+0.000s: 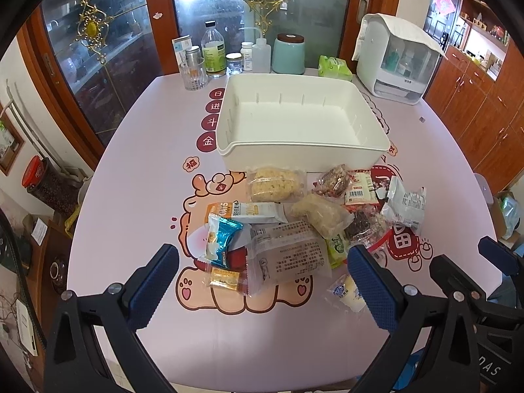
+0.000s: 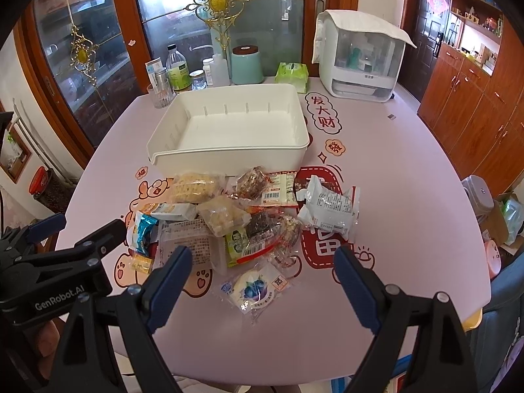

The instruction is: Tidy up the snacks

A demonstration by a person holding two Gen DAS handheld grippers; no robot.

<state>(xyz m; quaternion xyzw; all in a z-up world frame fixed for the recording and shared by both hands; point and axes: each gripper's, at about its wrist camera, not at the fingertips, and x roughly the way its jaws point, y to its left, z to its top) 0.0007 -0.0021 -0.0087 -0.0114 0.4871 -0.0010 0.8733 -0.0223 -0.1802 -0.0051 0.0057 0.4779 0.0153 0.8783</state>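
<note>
Snacks (image 1: 288,226) heaped just ahead of both grippers | left gripper (image 1: 262,281) spread | right gripper (image 2: 262,281) spread

green packet (image 1: 337,245) mostly buried under other snacks.

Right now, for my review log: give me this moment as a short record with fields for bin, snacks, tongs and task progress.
bin: white bin, nothing inside, behind the snacks
snacks: pile of wrapped snacks on the pink table, in front of the bin
left tongs: left tongs open, holding nothing, near the pile's front edge
right tongs: right tongs open, holding nothing, around the blueberry packet
progress: no snack in the bin yet
</note>
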